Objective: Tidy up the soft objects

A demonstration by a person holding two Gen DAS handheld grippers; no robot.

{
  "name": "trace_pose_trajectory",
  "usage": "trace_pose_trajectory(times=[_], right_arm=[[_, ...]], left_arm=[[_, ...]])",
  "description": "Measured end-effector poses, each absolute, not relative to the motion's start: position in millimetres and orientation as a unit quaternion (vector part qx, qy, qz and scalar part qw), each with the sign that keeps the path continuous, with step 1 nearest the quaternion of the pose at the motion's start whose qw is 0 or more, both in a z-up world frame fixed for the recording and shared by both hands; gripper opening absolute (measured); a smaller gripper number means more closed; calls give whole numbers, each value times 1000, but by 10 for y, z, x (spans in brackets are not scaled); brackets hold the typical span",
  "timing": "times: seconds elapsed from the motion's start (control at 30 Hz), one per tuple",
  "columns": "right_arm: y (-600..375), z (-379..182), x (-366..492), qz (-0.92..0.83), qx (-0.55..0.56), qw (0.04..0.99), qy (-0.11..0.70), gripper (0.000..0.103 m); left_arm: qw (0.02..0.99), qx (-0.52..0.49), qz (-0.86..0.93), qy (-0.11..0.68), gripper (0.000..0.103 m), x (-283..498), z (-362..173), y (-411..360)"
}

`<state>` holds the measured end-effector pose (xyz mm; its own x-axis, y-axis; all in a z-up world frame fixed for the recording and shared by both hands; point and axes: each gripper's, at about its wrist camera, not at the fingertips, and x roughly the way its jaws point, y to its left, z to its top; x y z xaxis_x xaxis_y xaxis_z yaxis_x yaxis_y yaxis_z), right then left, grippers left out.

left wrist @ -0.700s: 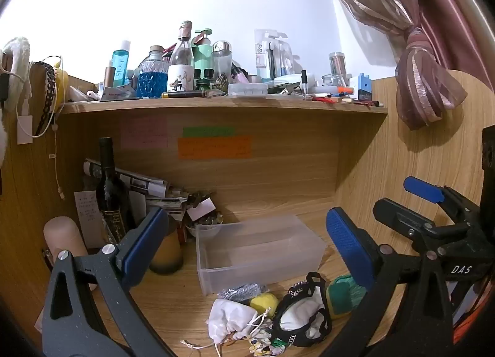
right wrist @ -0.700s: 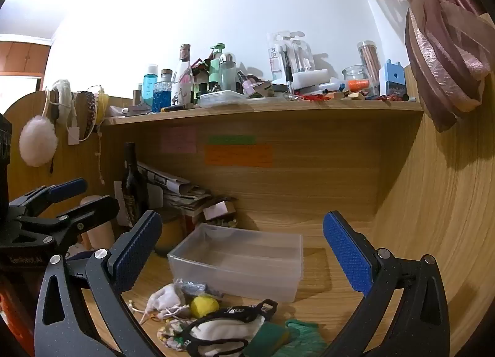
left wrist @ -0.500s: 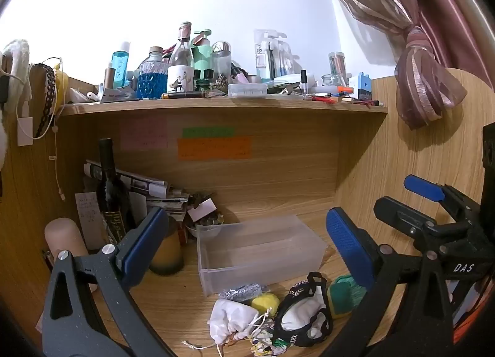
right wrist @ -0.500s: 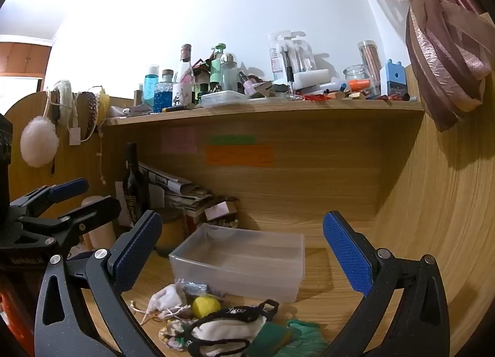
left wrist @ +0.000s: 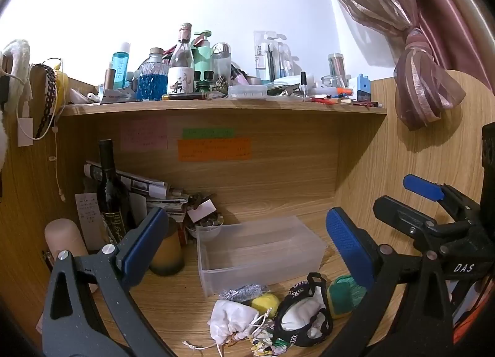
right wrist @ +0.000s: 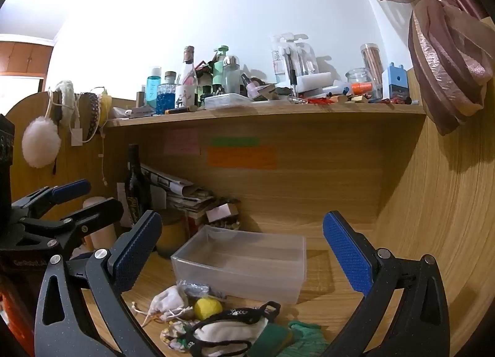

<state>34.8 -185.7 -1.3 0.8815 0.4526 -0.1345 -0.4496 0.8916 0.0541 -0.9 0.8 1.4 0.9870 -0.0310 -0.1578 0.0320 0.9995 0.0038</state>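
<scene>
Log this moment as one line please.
left gripper: open, empty | right gripper: open, empty | clear bin: empty | soft pile: in front, untouched

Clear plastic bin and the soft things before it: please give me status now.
Left gripper open, right gripper open, both empty. Clear bin empty; soft pile on desk in front of it, untouched. Nothing between fingers and pile.

The left gripper fills the lower part of its own view, jaws spread wide — blue pads facing each other, nothing between them. The right gripper stands the same way, also gaping and empty; each shows at the other's frame edge.
</scene>
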Motion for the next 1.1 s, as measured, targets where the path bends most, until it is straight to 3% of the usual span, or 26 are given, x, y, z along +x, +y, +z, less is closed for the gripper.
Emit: trace_pose_trajectory(times=[0.63, 0.77, 1.1], right_arm=[[-1940, -126, 456, 237, 18, 967, 97, 102], [-1999, -230, 521, 224, 13, 968, 116, 91], [-2219, -649, 726, 192, 5, 960, 205, 73]], left_arm=[[994, -6, -29, 105, 103, 87, -152, 84], [990, -9, -26, 140, 86, 198, -299, 153], [971, -42, -15, 236, 78, 417, -818, 416]])
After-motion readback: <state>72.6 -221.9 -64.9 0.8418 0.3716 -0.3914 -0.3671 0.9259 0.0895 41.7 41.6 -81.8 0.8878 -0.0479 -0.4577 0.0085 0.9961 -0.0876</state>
